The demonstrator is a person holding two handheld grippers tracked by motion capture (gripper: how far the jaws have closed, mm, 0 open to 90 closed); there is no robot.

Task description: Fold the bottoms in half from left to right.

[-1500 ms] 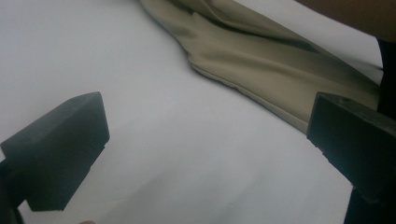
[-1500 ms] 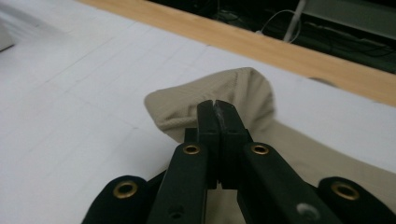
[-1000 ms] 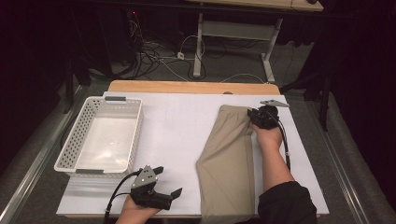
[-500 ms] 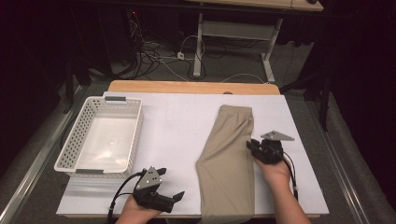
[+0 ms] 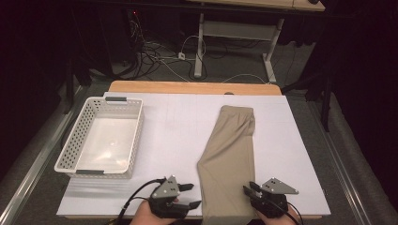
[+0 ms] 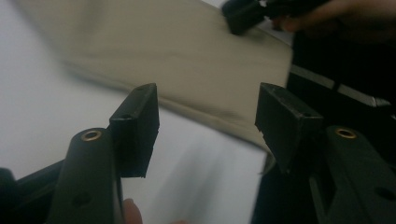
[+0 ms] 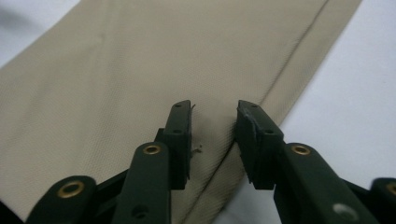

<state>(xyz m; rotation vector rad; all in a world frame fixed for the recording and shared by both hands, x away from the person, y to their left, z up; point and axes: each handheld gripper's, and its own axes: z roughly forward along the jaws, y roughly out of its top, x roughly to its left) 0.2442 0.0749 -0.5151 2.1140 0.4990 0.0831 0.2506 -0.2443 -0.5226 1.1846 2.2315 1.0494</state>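
Hovering: left claw (image 5: pixel 190 195) half-open, empty, closing | right claw (image 7: pixel 212 140) slightly parted over trousers (image 5: pixel 230 159) | hem cut off

Bench (image 5: pixel 192 87) with a light wooden top, its far edge bare and showing as a tan strip. A white sheet (image 5: pixel 183 136) covers nearly all of the remaining surface, reaching to the near edge. On the sheet, at the left, stands a white perforated basket (image 5: pixel 75 140), rectangular, with open top and a dark tab on each short rim. On the sheet, right of centre, lies a pair of khaki trousers (image 5: pixel 230 154), folded lengthwise and flat, running from the far part of the sheet to its near edge; the waist end lies farthest from the person. Basket and trousers lie well apart, with bare sheet between them.
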